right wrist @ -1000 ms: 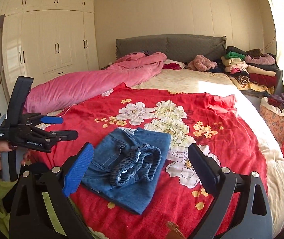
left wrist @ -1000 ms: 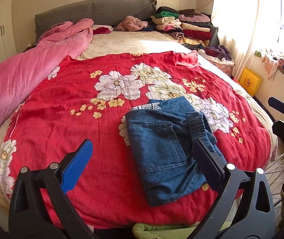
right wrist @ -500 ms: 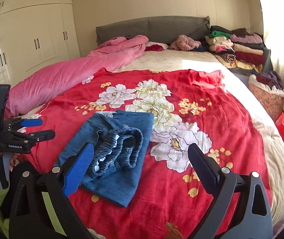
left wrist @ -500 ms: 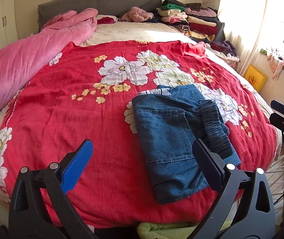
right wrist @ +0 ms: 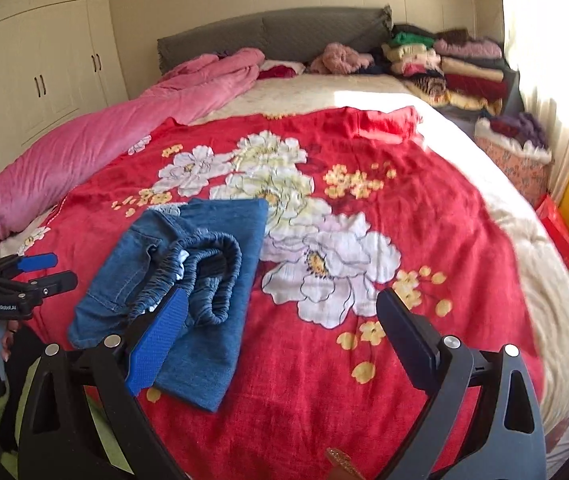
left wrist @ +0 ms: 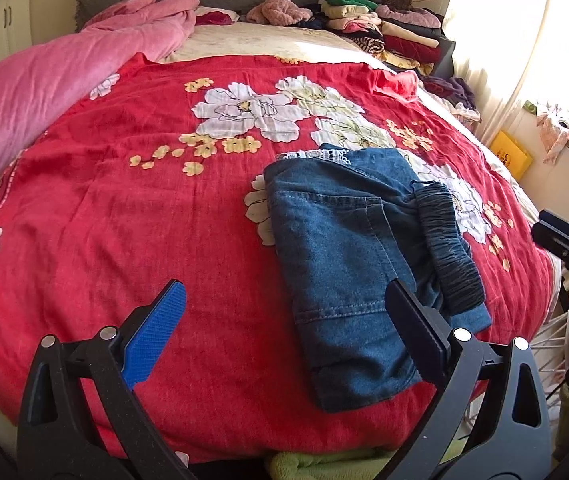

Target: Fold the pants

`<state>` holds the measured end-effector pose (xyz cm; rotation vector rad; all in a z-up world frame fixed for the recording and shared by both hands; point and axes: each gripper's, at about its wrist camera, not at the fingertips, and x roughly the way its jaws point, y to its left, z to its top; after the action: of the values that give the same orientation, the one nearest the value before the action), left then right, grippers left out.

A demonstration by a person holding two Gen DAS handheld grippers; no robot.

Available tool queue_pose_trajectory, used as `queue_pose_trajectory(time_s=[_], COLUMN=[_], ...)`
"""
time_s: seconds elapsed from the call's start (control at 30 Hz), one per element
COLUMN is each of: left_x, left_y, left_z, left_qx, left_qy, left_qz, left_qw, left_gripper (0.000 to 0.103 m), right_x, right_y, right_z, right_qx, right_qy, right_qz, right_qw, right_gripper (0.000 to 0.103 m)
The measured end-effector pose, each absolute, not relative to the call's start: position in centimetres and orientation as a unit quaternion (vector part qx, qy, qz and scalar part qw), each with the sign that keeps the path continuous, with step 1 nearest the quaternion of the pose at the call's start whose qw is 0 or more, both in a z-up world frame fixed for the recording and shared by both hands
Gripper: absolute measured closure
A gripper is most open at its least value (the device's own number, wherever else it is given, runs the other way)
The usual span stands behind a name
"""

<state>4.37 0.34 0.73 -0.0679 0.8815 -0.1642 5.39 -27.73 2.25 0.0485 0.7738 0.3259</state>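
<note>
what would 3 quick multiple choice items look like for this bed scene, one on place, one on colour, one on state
1. Where do the folded jeans lie?
A. on the pink quilt
B. on the red floral blanket
C. on the clothes stack by the headboard

2. What colour is the pad on one of the left gripper's fingers?
A. blue
B. yellow
C. white

3. How do both grippers stand?
A. both shut on the jeans
B. one open, one shut
C. both open, holding nothing

Key: 1 B, the denim rests on the red cloth, beside the white flowers. 2 A, the pad shows bright blue in the left wrist view. 3 C, the left gripper and the right gripper show wide gaps, with no cloth between the fingers.
</note>
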Motion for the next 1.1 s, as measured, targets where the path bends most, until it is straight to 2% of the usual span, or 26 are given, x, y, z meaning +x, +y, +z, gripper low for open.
queue_pose_trajectory(time_s=[0.03,0.07,0.17,0.23,0.3,0.43,0.57,0.6,0.73,0.8,0.9,1.1], left_x=[4.7,5.3,6.8,7.8,8.8,10.1,10.8,11.1,11.5,11.5,11.1,11.6], left_y=[0.3,0.2,-0.2,-0.6,-0.8,-1.3,-1.5,-1.6,-2.3,-2.6,-2.8,-3.2], left_z=[0.5,0.2,-0.9,-1.8,-2.7,-3.5,-3.8,-3.9,-4.0,-3.8,-2.7,-0.1], left_qx=[-0.034,-0.038,-0.044,-0.043,-0.045,-0.046,-0.056,-0.056,-0.071,-0.074,-0.068,-0.06], left_qy=[0.429,0.433,0.446,0.457,0.47,0.477,0.481,0.481,0.484,0.482,0.467,0.432], left_qz=[-0.08,-0.085,-0.096,-0.094,-0.092,-0.097,-0.117,-0.121,-0.148,-0.148,-0.146,-0.143], left_qw=[0.899,0.897,0.889,0.884,0.877,0.872,0.867,0.866,0.86,0.86,0.869,0.888], left_gripper=[0.01,0.01,0.01,0.01,0.01,0.01,0.011,0.015,0.049,0.053,0.065,0.066], right_x=[5.9,6.6,8.2,9.4,10.3,12.3,13.8,14.0,15.1,14.9,14.0,14.2], right_y=[-27.8,-27.9,-27.5,-27.0,-26.4,-25.3,-24.6,-24.1,-23.2,-22.9,-22.3,-20.9], right_z=[1.8,1.2,-0.2,-1.2,-1.8,-3.3,-4.5,-4.7,-5.3,-4.8,-3.2,0.6], right_qx=[0.036,0.053,0.076,0.089,0.098,0.104,0.127,0.124,0.123,0.125,0.109,0.078], right_qy=[0.385,0.4,0.43,0.447,0.458,0.472,0.487,0.489,0.485,0.473,0.435,0.378], right_qz=[0.164,0.172,0.191,0.208,0.223,0.25,0.289,0.296,0.307,0.322,0.331,0.347], right_qw=[0.907,0.899,0.879,0.866,0.855,0.839,0.814,0.811,0.809,0.81,0.83,0.855], right_gripper=[0.011,0.021,0.037,0.04,0.048,0.053,0.053,0.053,0.054,0.08,0.084,0.088])
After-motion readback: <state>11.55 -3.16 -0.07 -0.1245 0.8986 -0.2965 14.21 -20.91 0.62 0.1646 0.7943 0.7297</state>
